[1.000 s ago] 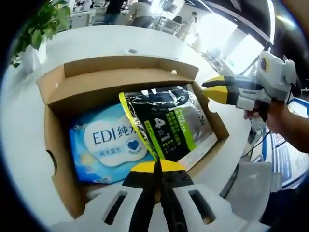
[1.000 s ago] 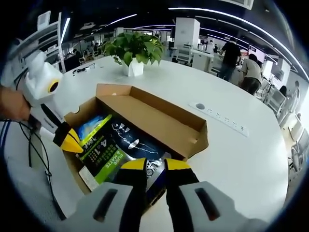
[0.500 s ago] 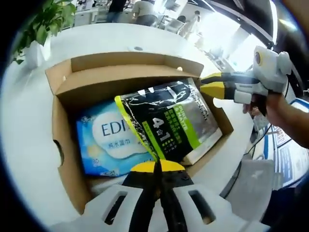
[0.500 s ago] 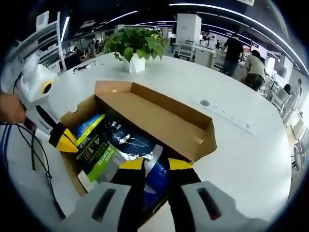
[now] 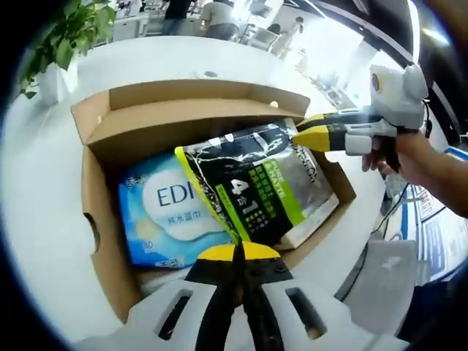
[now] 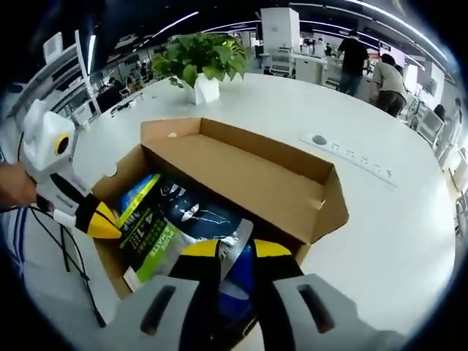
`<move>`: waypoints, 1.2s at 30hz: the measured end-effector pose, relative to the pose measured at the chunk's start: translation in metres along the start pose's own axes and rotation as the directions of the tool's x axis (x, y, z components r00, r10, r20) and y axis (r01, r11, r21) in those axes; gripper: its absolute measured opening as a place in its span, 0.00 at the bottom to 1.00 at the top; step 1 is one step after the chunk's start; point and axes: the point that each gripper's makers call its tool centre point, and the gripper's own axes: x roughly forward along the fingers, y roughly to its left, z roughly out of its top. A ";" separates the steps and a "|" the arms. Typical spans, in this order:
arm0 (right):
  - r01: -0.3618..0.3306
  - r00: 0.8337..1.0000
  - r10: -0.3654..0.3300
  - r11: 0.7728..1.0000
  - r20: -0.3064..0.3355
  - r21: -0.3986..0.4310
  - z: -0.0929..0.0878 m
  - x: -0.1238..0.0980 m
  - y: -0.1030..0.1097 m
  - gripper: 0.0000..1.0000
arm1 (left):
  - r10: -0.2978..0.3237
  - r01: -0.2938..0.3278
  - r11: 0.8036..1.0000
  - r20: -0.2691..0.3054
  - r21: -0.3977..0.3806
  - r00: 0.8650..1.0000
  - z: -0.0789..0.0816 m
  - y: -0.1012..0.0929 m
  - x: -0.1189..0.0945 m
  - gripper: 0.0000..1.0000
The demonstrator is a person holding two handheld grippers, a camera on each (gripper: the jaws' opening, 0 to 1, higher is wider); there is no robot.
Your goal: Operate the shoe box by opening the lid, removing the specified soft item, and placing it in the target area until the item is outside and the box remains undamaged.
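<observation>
An open cardboard shoe box [image 5: 99, 219] [image 6: 241, 183] stands on a white table, its lid folded back. Inside lies a blue wipes pack [image 5: 164, 212] with a black-and-green pouch [image 5: 252, 183] [image 6: 172, 227] tilted across it. At the bottom of the left gripper view, my left gripper [image 5: 238, 248] is shut on the pouch's near corner. It appears in the right gripper view as the left gripper [image 6: 102, 223] at the pouch's left edge. My right gripper [image 6: 235, 248] stands open with the pouch's silver corner between its jaws. From the right of the left gripper view, the right gripper [image 5: 314, 131] reaches that far corner.
A potted plant [image 6: 197, 66] [image 5: 62, 44] stands on the table beyond the box. A socket strip [image 6: 351, 157] lies on the table to the right. Black cables [image 6: 62, 248] hang by the table edge under a person's hand. People stand in the far background.
My right gripper has come down and in onto the pouch's far corner, which now sits between its jaws. The left gripper keeps its hold on the near corner.
</observation>
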 end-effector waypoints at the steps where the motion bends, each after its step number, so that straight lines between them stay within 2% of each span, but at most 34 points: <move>1: -0.002 1.000 0.002 1.000 -0.002 0.004 0.000 0.001 0.000 0.14 | 0.000 0.000 1.000 0.000 0.001 1.000 0.000 0.000 0.000 0.00; 4: -0.011 1.000 0.011 1.000 -0.003 0.024 0.000 0.003 0.001 0.14 | 0.001 -0.001 1.000 0.001 0.001 1.000 0.000 0.001 0.000 0.00; 8: -0.052 0.999 0.052 0.993 -0.003 0.106 0.000 0.004 0.005 0.15 | 0.004 -0.004 1.000 0.002 0.000 1.000 0.000 0.001 0.000 0.00; 13: -0.053 0.999 0.053 0.992 0.006 0.119 0.002 0.004 0.003 0.12 | 0.004 -0.004 1.000 0.001 -0.001 1.000 -0.001 0.002 0.001 0.00; 19: -0.058 0.998 0.056 0.991 0.022 0.119 0.006 0.005 0.003 0.00 | 0.006 -0.006 1.000 0.002 -0.001 1.000 -0.001 0.004 0.001 0.00; 29: -0.055 0.998 0.053 0.992 0.019 0.117 0.006 0.004 0.005 0.00 | 0.011 -0.011 1.000 0.009 0.005 1.000 0.002 0.003 -0.003 0.00; 36: -0.058 0.998 0.054 0.990 0.031 0.129 0.011 -0.007 0.006 0.00 | 0.015 -0.015 1.000 0.027 0.013 1.000 0.007 0.000 -0.013 0.00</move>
